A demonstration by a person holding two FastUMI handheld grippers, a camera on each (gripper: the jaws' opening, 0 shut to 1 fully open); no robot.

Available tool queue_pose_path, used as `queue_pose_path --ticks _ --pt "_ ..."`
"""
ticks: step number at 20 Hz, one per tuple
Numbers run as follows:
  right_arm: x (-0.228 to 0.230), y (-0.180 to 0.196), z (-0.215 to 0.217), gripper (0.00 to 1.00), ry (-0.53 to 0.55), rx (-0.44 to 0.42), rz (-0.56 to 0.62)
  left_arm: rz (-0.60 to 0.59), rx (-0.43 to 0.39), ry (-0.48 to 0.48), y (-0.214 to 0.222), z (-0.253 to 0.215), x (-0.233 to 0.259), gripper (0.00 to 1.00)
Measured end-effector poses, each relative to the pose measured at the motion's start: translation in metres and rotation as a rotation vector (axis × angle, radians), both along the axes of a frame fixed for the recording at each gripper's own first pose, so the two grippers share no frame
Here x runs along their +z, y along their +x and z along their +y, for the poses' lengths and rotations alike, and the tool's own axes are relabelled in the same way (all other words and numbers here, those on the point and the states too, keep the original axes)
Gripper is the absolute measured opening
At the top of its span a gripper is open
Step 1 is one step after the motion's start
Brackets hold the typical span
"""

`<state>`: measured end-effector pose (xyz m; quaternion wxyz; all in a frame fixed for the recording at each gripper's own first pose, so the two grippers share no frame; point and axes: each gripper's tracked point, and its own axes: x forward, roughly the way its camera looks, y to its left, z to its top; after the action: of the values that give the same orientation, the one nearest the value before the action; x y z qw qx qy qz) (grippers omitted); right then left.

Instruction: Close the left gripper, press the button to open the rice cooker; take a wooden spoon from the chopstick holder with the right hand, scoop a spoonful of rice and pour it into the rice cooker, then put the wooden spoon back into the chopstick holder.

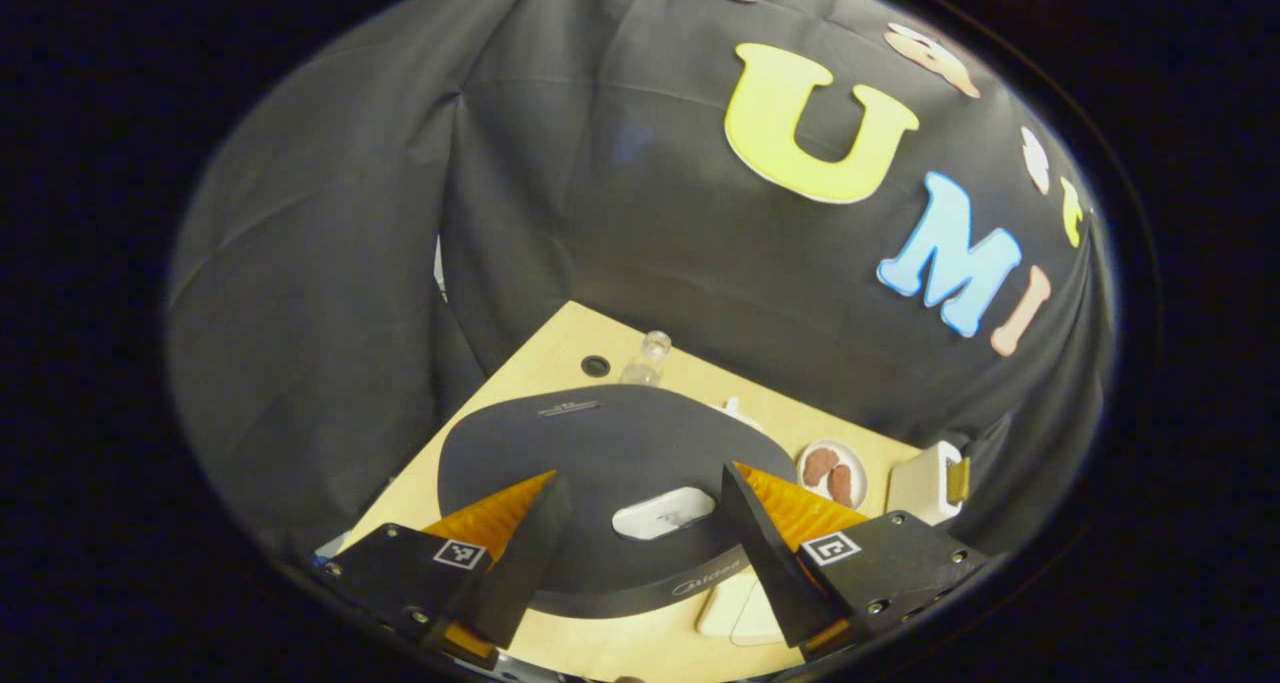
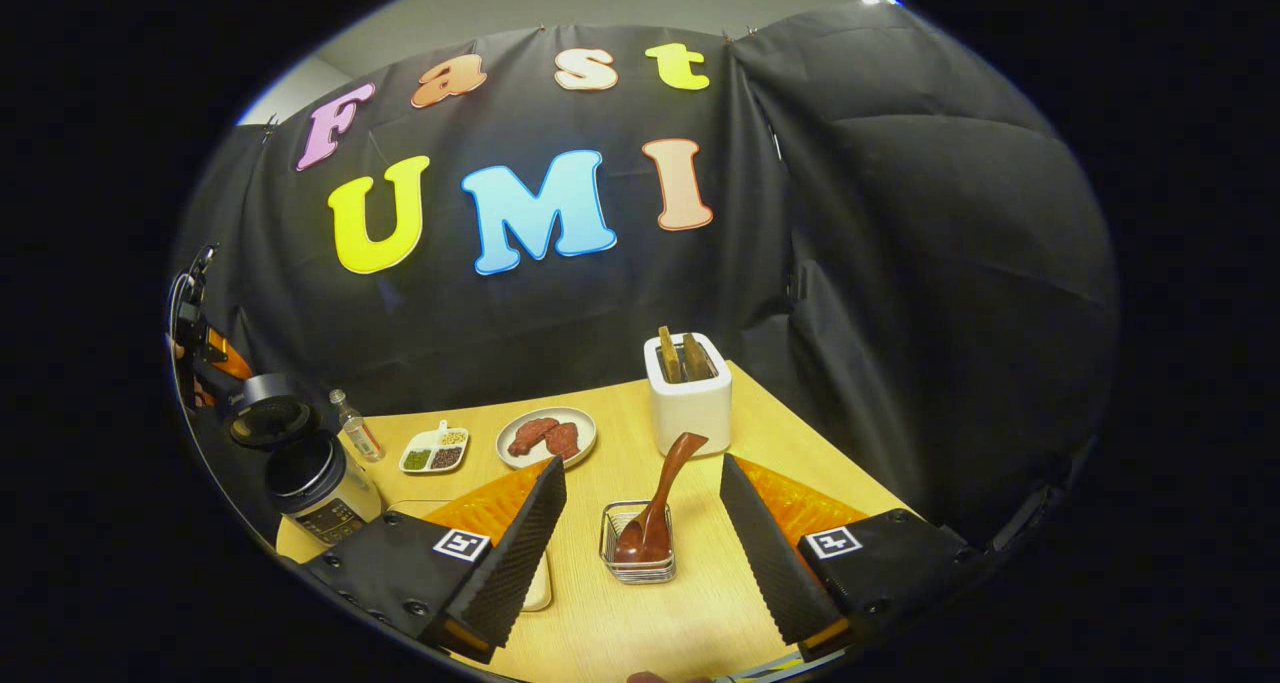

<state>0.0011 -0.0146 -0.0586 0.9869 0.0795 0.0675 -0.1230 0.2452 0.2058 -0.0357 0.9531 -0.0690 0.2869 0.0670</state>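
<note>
Your left hand-held gripper (image 1: 640, 533) is hovering spread over the rice cooker (image 1: 610, 463) button (image 1: 663, 513), needing closing first. Your right hand-held gripper (image 2: 640, 523) is waiting spread around the wooden spoon (image 2: 655, 508).

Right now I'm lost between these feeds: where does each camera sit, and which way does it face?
Left gripper view: on the left gripper, looking down at the rice cooker lid; own fingers spread.
Right gripper view: on the right gripper, above the table, facing the spoon in its holder; fingers spread.
Shared: plate, cooker.

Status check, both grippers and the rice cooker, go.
Left gripper open over lid button. Right gripper open before wooden spoon. Rice cooker lid already up.
</note>
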Motion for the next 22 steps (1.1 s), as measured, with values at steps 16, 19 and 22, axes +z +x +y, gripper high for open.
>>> queue_pose_path --ticks 16,19,22 --pt "-0.016 -0.002 -0.03 0.99 -0.034 0.021 0.052 0.07 0.025 0.161 -0.024 -0.034 -0.081 1.0" --pt "-0.019 0.0 -0.028 0.99 -0.038 0.041 0.064 0.093 0.02 0.177 -0.03 -0.038 -0.097 1.0" --pt "-0.022 0.004 -0.025 0.98 -0.051 0.06 0.074 0.127 0.006 0.209 -0.032 -0.04 -0.12 1.0"
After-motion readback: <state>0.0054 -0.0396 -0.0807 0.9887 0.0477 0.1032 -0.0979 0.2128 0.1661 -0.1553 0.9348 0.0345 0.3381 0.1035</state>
